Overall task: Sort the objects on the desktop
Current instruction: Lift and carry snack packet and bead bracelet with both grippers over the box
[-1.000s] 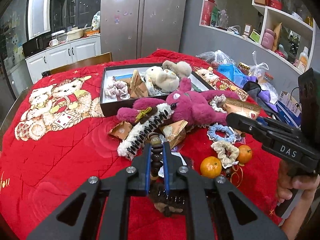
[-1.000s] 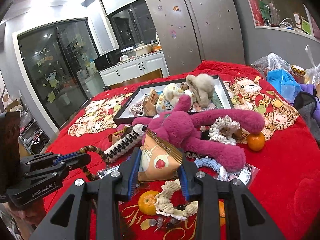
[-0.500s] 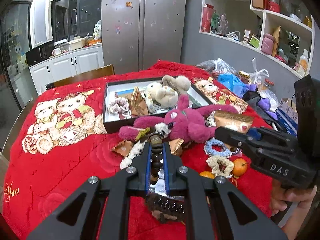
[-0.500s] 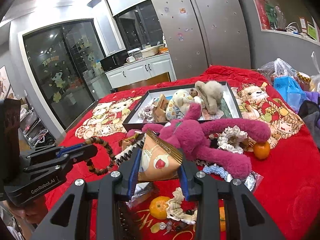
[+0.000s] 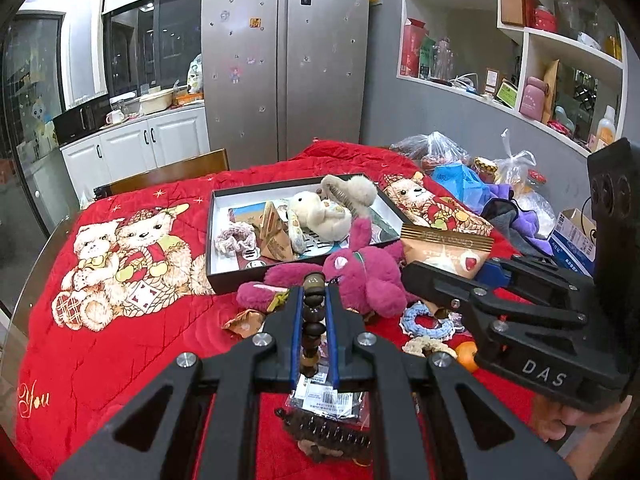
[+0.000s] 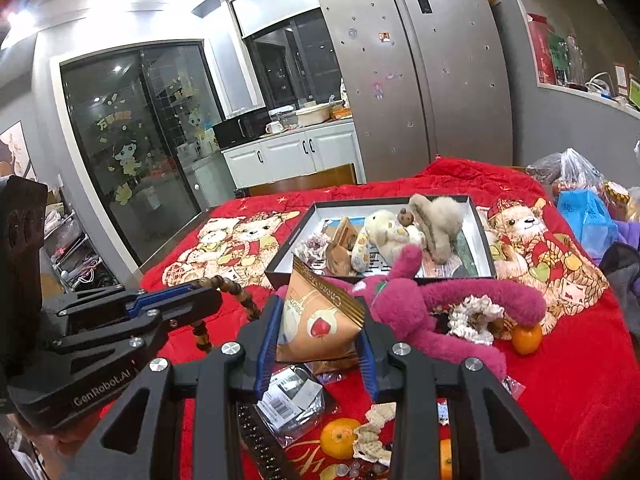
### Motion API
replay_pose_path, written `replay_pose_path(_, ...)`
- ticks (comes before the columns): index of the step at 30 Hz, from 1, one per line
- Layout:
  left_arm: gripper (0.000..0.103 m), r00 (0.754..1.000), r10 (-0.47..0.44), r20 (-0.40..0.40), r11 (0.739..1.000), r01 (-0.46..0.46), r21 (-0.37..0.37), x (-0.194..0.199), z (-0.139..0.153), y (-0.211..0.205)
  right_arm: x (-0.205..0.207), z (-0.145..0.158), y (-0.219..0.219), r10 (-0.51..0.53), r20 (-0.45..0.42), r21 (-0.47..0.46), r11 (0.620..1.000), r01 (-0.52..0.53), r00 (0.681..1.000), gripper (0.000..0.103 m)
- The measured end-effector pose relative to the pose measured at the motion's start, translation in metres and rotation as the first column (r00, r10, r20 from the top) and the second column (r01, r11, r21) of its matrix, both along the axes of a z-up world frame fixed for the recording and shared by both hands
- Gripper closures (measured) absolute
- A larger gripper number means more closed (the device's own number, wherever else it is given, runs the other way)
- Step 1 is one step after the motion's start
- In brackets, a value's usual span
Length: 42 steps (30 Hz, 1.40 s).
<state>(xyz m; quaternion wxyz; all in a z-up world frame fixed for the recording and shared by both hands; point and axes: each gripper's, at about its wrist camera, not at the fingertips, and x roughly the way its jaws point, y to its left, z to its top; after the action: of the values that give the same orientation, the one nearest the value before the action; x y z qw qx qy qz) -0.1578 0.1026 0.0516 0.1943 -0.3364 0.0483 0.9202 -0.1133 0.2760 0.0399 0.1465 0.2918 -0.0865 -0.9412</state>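
Left wrist view: a bead bracelet is pinched in the left gripper; a snack bag is clamped by the right gripper, both above the clutter. Beyond lies the box. Carrying appears under way; release over the box is called for next.

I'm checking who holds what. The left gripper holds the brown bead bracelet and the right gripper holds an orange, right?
Not quite. The left gripper does hold the brown bead bracelet, but the right gripper is shut on a snack packet, not an orange. The right wrist view shows the packet between its fingers; an orange lies on the red cloth below.
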Motion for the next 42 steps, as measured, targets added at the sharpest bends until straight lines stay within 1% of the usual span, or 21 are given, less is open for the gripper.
replay_pose_path(3, 0.092, 1.0, 0.007, -0.002, 1.0, -0.007, 0.004, -0.006, 0.002, 0.001, -0.003, 0.002, -0.001, 0.001, 0.0, 0.002, 1.0, -0.001, 1.0, 0.068)
replay_pose_path(7, 0.092, 1.0, 0.019, 0.016, 1.0, -0.019, 0.018, -0.021, 0.005, 0.0, -0.01, 0.009, 0.002, -0.006, -0.002, 0.002, 1.0, 0.006, 1.0, 0.068)
replay_pose_path(9, 0.092, 1.0, 0.027, 0.008, 1.0, -0.027, 0.011, -0.029, 0.009, 0.003, -0.016, 0.013, 0.003, -0.012, 0.003, 0.001, 1.0, 0.012, 1.0, 0.068)
replay_pose_path(11, 0.092, 1.0, 0.03, -0.003, 1.0, -0.03, 0.008, -0.038, 0.015, 0.007, -0.026, 0.017, 0.006, -0.027, 0.024, -0.006, 1.0, 0.027, 0.999, 0.068)
replay_pose_path(13, 0.092, 1.0, 0.027, -0.007, 1.0, -0.027, 0.004, -0.048, 0.021, 0.012, -0.038, 0.021, 0.007, -0.044, 0.035, 0.006, 0.999, 0.044, 0.998, 0.068)
replay_pose_path(18, 0.092, 0.999, 0.029, -0.019, 1.0, -0.028, 0.01, -0.072, 0.031, 0.022, -0.068, 0.031, 0.008, -0.046, 0.051, 0.012, 0.999, 0.045, 0.998, 0.068)
replay_pose_path(21, 0.092, 0.999, 0.036, -0.016, 0.999, -0.036, 0.021, -0.092, 0.035, 0.026, -0.086, 0.036, 0.007, -0.048, 0.056, 0.03, 0.998, 0.047, 0.997, 0.068)
replay_pose_path(26, 0.092, 0.998, 0.058, 0.015, 0.995, -0.059, 0.075, -0.143, 0.037, 0.028, -0.119, 0.038, 0.009, -0.063, 0.076, 0.062, 0.996, 0.058, 0.995, 0.068)
replay_pose_path(30, 0.092, 0.995, 0.085, 0.051, 0.991, -0.09, 0.097, -0.189, 0.029, 0.028, -0.15, 0.036, 0.017, -0.078, 0.089, 0.078, 0.994, 0.071, 0.993, 0.068)
replay_pose_path(33, 0.092, 0.993, 0.089, 0.074, 0.991, -0.095, 0.094, -0.222, 0.018, 0.032, -0.172, 0.034, 0.025, -0.092, 0.099, 0.078, 0.993, 0.085, 0.991, 0.068)
replay_pose_path(36, 0.092, 0.993, 0.092, 0.068, 0.993, -0.096, 0.067, -0.24, 0.007, 0.037, -0.196, 0.027, 0.033, -0.108, 0.114, 0.074, 0.992, 0.1, 0.988, 0.068)
replay_pose_path(37, 0.092, 0.994, 0.091, 0.067, 0.993, -0.095, 0.068, -0.246, 0.0, 0.036, -0.203, 0.025, 0.035, -0.112, 0.116, 0.075, 0.992, 0.104, 0.987, 0.068)
replay_pose_path(39, 0.092, 0.992, 0.086, 0.092, 0.993, -0.093, 0.073, -0.255, -0.009, 0.036, -0.215, 0.018, 0.038, -0.12, 0.122, 0.078, 0.991, 0.111, 0.985, 0.068)
replay_pose_path(42, 0.092, 0.989, 0.111, 0.094, 0.993, -0.115, 0.04, -0.269, -0.021, 0.033, -0.231, 0.005, 0.04, -0.112, 0.134, 0.082, 0.991, 0.102, 0.985, 0.068)
